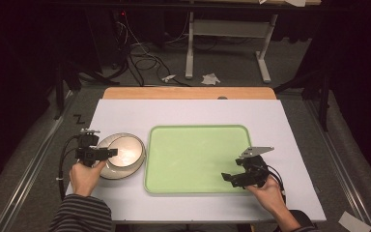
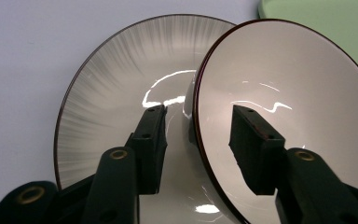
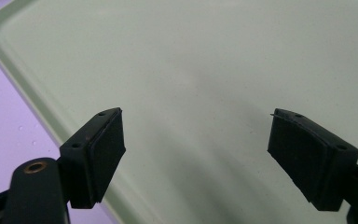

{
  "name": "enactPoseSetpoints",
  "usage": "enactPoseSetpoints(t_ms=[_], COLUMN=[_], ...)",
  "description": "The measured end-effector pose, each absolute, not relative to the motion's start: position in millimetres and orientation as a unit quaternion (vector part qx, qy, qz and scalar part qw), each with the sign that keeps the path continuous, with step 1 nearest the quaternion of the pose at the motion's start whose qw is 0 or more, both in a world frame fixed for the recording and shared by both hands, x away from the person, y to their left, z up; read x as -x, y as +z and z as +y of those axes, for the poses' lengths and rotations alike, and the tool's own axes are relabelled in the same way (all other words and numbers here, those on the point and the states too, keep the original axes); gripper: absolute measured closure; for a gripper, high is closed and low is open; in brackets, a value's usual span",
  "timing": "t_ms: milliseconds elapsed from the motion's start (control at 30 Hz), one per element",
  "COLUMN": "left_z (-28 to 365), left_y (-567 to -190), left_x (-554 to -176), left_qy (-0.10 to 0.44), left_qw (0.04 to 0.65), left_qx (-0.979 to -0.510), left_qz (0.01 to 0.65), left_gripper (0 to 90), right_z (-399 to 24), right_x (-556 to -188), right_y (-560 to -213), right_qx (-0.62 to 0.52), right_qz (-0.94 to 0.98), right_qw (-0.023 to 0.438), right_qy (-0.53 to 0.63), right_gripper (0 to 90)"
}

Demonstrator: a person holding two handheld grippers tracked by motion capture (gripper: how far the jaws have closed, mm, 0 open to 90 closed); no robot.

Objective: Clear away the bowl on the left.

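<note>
Two nested bowls sit on the white table left of the tray: a wide grey-streaked bowl (image 2: pixel 102 93) and, tilted inside it, a smaller white bowl (image 2: pixel 284 74) with a dark red rim. In the high view the bowls (image 1: pixel 125 153) lie right in front of my left gripper (image 1: pixel 108 152). My left gripper (image 2: pixel 198 116) straddles the white bowl's rim, one jaw outside and one inside, with a gap on each side. My right gripper (image 1: pixel 228 178) hovers open over the near right part of the green tray (image 1: pixel 198 127), with nothing between its jaws (image 3: pixel 196 121).
The green tray (image 3: pixel 214 56) lies bare in the middle of the white table cover (image 1: pixel 125 111). A wooden table edge (image 1: pixel 188 93) runs along the back. Beyond it are cables and a desk frame (image 1: pixel 189 43) on the floor.
</note>
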State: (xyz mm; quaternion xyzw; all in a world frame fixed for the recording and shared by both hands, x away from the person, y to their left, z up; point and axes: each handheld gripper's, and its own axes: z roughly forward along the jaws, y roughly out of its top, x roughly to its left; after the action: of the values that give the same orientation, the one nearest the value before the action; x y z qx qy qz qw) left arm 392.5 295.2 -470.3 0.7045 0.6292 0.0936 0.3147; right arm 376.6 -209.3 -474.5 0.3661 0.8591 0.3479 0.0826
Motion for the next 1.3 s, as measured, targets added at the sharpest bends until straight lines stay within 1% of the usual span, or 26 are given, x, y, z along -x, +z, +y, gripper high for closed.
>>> enactPoseSetpoints(t_ms=[267,633,767,967,1300], left_z=[290,289,288,291,298], left_y=[-475,-480,-482,-483,-485], left_x=[-397,-400,-402,-403,-404], left_qy=[0.082,0.076,0.074,0.064,0.041], left_qw=[0.295,0.285,0.272,0.282,0.309], left_qx=[-0.713,-0.709,-0.715,-0.708,-0.691], left_qz=[0.63,0.641,0.639,0.644,0.652], left_gripper=[64.5,73.4,75.5,77.5,82.1], right_z=[-210,-209,-207,-207,-206], right_x=[-377,-377,-376,-376,-377], right_y=[-475,-476,-475,-477,-478], right_qx=[-0.363,-0.361,-0.358,-0.352,-0.357], right_qz=[0.861,0.863,0.864,0.867,0.869], right_qw=[0.084,0.083,0.083,0.08,0.078], right_qy=[0.344,0.344,0.345,0.343,0.333], right_gripper=[20.9,23.4,26.2,28.2,28.3])
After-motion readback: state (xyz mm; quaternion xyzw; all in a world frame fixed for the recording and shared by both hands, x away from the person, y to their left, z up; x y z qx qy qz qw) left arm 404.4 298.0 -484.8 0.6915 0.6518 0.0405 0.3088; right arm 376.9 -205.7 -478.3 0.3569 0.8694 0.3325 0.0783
